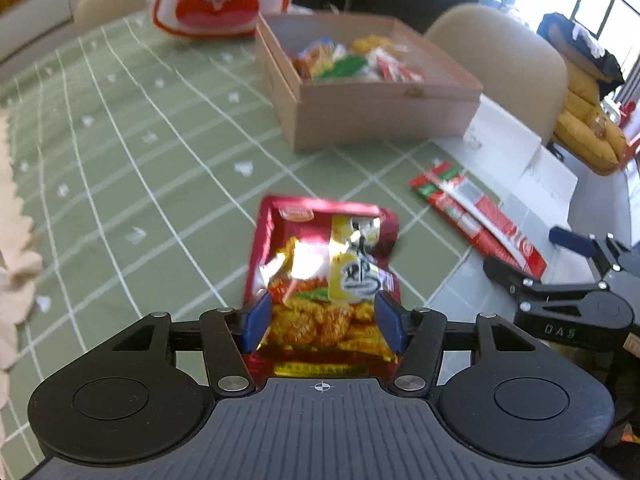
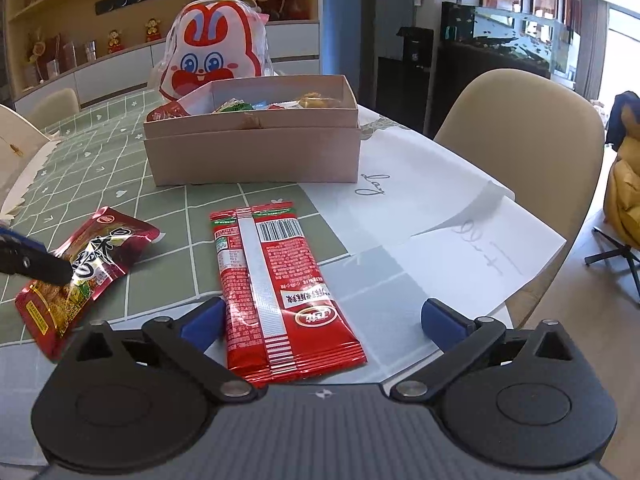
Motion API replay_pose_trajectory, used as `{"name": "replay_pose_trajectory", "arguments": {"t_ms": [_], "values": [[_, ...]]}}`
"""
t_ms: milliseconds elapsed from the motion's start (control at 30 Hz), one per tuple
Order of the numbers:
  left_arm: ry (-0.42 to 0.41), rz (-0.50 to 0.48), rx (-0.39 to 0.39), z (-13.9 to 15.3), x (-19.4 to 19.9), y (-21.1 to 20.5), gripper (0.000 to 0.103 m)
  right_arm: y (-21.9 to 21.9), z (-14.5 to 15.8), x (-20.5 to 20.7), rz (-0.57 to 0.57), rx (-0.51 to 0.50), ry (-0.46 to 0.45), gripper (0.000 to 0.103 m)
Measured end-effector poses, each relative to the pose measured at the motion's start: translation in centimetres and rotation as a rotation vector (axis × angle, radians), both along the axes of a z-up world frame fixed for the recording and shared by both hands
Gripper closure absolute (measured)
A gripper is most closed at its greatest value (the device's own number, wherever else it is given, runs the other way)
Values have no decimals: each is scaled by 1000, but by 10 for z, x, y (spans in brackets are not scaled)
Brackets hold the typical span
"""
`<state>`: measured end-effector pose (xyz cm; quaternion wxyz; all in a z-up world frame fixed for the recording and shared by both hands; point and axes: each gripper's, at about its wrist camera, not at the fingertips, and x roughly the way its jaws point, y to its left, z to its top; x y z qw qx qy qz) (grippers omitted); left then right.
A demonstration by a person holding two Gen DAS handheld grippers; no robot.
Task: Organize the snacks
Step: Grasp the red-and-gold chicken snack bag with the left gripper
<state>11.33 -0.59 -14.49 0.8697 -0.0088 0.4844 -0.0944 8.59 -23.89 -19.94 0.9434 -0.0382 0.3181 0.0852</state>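
Observation:
A crinkled red foil snack bag (image 1: pixel 320 264) lies on the green checked tablecloth (image 1: pixel 140 140). My left gripper (image 1: pixel 323 320) stands open over its near end, with a blue pad at each side edge of the bag. One left finger (image 2: pixel 44 270) shows over that bag (image 2: pixel 92 256) in the right wrist view. A long red snack packet (image 2: pixel 276 292) lies barcode side up between the wide-open fingers of my right gripper (image 2: pixel 322 320), close to the left pad and touching neither. That packet (image 1: pixel 480 216) also shows in the left wrist view, with the right gripper (image 1: pixel 540 256) at its near end.
A tan cardboard box (image 2: pixel 252 156) holding several wrapped snacks stands at the middle back of the table. Behind it sits a white and red rabbit-face bag (image 2: pixel 212 52). White paper sheets (image 2: pixel 420 208) cover the right part of the table. A beige chair (image 2: pixel 528 128) stands at the right edge.

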Motion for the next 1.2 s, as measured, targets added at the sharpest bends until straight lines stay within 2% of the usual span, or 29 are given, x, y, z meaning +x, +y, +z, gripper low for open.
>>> {"name": "replay_pose_trajectory", "arguments": {"t_ms": [67,100,133,233,300,400,467,500,533,600,733,900,1000,1133,1200], "values": [[4,-34,7,-4,1,-5,31,0,0,0,-2,0,-1,0],[6,-51,-4,-5,1,-6,23,0,0,0,-3,0,-1,0],[8,-60,-23,-6,2,-6,21,0,0,0,-6,-1,1,0],[14,-19,-141,-1,5,10,25,2,6,4,-9,-10,60,1],[9,47,-215,4,8,28,26,5,17,7,60,15,107,8],[26,138,-281,3,15,53,28,17,37,1,136,62,71,9],[40,172,-308,-2,18,63,28,33,44,1,226,65,77,23],[42,183,-317,-4,20,66,28,42,44,5,266,68,105,46],[42,192,-327,-5,21,69,28,50,42,9,296,74,141,63],[35,211,-356,-7,23,72,28,65,33,18,330,71,191,69],[6,213,-371,-8,26,75,28,81,23,17,361,-25,166,71],[2,184,-407,-10,27,72,28,83,23,10,383,-60,149,71],[12,167,-393,-10,28,67,30,79,28,11,367,-46,157,71],[13,184,-390,-11,27,72,38,61,51,6,329,52,89,71],[10,193,-410,-12,29,74,38,61,52,13,329,81,106,71]]}}
